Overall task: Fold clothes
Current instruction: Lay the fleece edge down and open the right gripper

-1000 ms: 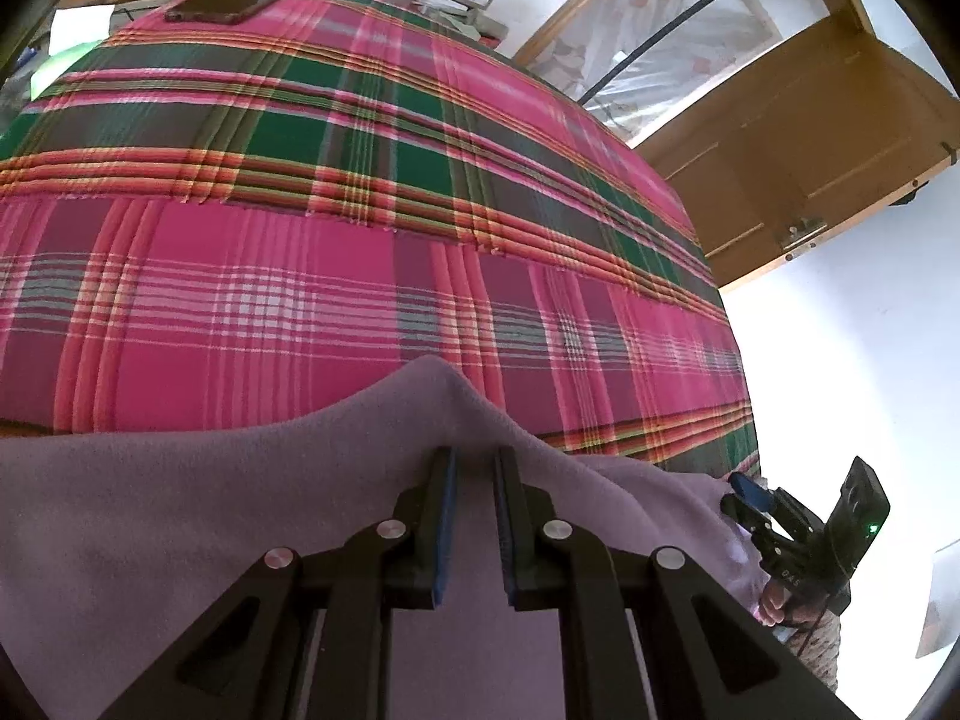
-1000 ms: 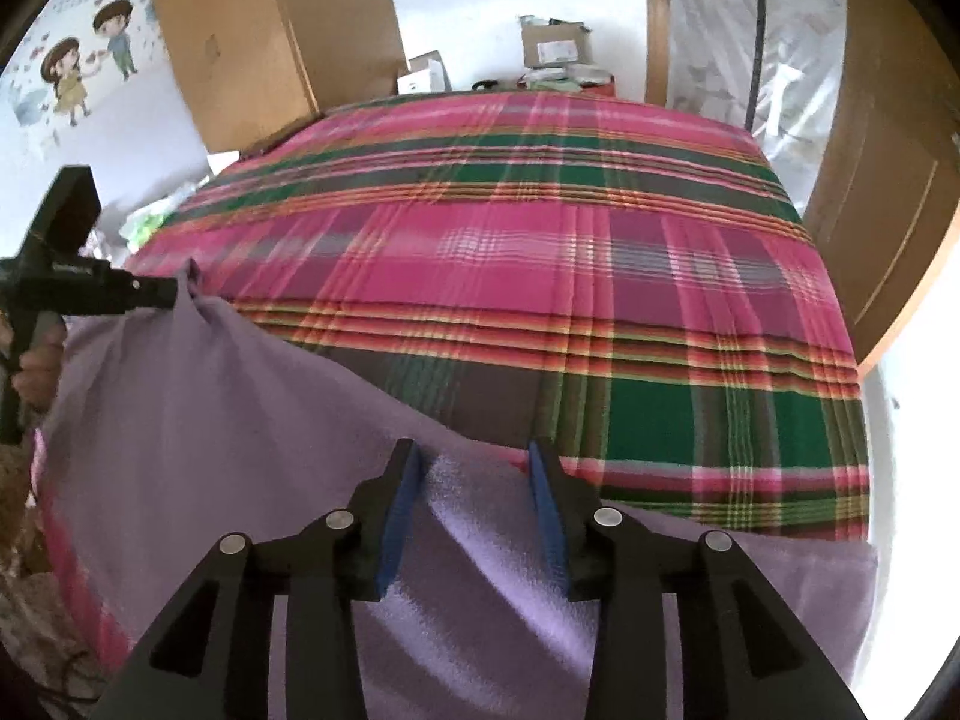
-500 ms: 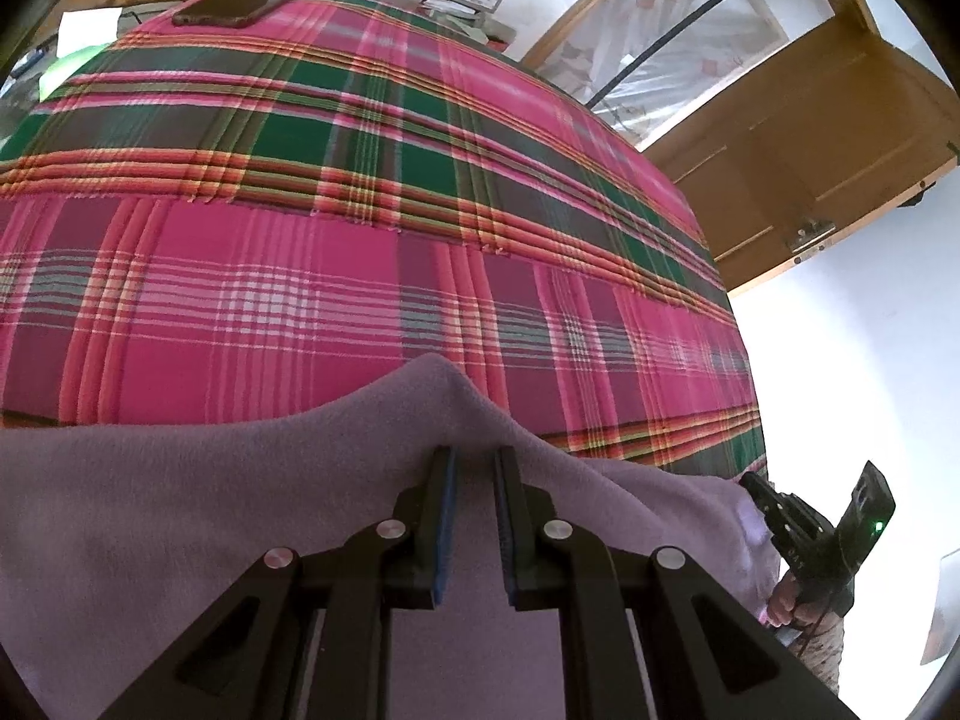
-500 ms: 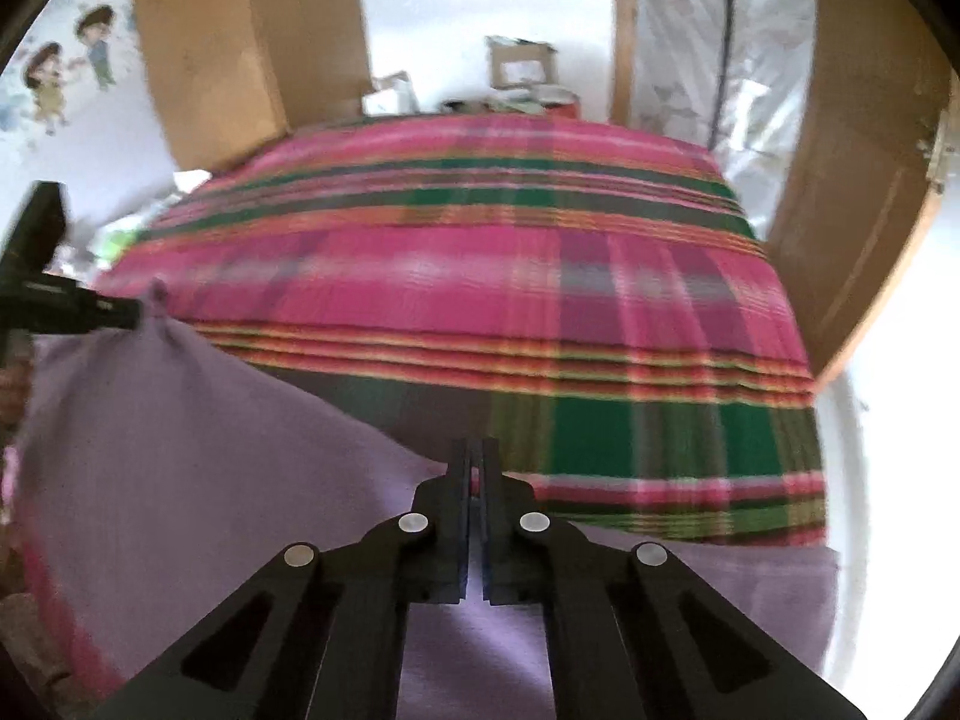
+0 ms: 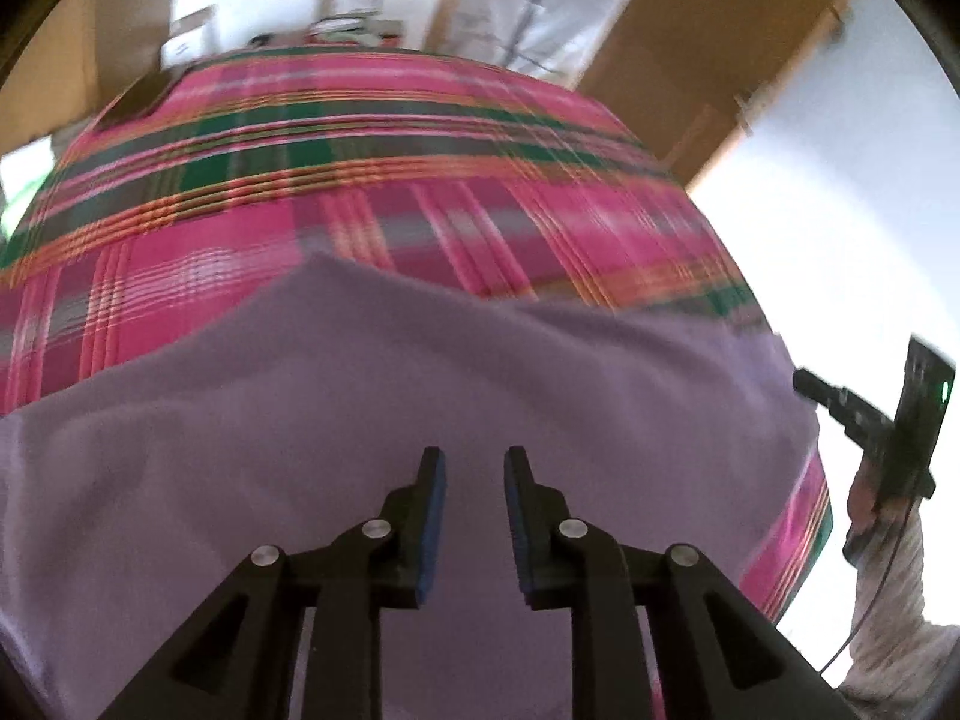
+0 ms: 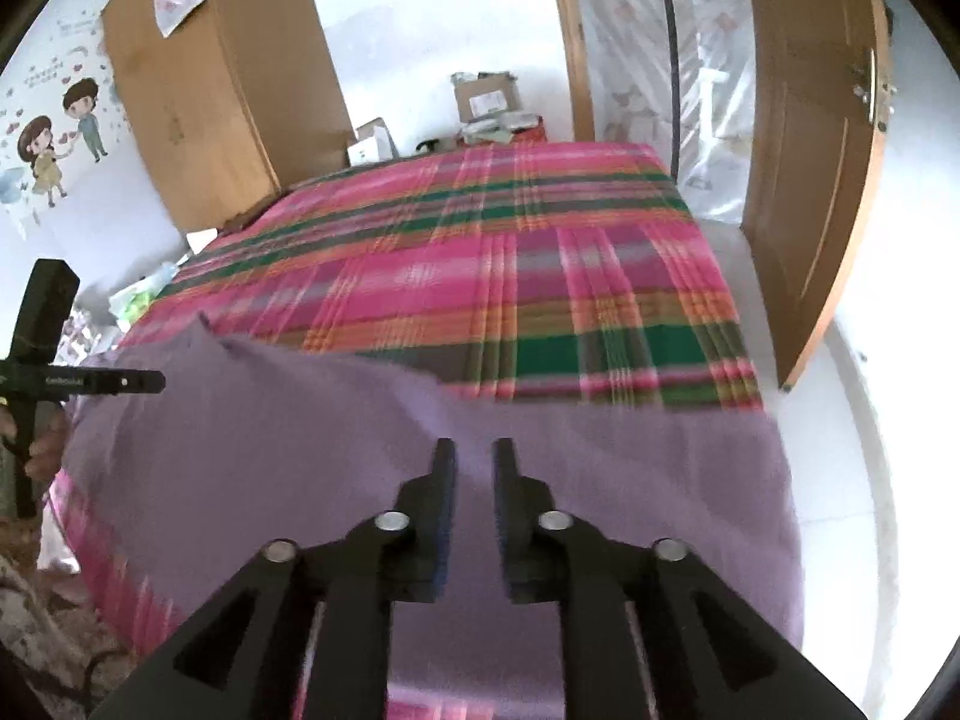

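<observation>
The purple cloth (image 5: 456,396) is spread on the bed (image 5: 372,180), under and ahead of both sets of fingers; the left gripper (image 5: 471,468) and right gripper (image 6: 474,459) are opening, and nothing is pinched. An edge should be pinched evenly by both; its long side seems to run across, fingers to fingers.

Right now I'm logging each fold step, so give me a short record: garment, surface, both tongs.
garment: purple cloth, spread over the near edge of the bed
surface: pink and green plaid bedspread
left tongs: jaws opening, above the cloth, nothing pinched between them
right tongs: jaws opening, above the cloth, nothing pinched between them
background: wooden door, cardboard boxes
</observation>
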A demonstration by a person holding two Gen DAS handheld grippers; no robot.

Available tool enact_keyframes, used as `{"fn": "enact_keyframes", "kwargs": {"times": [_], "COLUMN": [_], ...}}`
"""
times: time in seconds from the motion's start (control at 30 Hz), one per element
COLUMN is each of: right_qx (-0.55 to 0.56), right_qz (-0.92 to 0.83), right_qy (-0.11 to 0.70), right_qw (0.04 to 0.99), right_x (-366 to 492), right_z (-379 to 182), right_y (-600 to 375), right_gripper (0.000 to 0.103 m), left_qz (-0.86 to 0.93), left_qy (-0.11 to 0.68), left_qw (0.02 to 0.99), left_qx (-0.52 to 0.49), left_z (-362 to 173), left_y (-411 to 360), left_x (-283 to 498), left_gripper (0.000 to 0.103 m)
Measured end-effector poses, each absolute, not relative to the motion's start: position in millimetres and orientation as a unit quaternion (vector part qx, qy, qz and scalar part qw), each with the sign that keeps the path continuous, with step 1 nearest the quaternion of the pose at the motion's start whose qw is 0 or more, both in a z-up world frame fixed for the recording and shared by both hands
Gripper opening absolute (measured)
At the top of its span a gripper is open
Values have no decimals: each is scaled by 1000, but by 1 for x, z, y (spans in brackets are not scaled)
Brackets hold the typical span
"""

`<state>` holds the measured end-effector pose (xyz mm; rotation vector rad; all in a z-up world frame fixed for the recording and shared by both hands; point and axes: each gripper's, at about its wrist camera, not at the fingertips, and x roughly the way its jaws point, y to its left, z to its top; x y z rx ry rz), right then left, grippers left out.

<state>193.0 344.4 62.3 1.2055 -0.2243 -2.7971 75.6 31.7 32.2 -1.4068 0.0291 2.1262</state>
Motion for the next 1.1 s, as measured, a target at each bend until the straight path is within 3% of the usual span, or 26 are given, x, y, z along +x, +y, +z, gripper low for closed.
{"fn": "enact_keyframes", "kwargs": {"times": [0.57,1.1], "right_qx": [421,417], "right_qz": [-905,-906], "right_qy": [-52,29], "right_qw": [30,70], "right_x": [240,256], "right_z": [32,35], "right_y": [315,265], "right_gripper": [23,34], "left_qz": [781,772], "left_qy": [96,161], "left_qw": [317,372], "left_qx": [-529,-490], "left_z": [21,25], "left_y": [33,52], "left_x": [146,192], "left_gripper": [27,29]}}
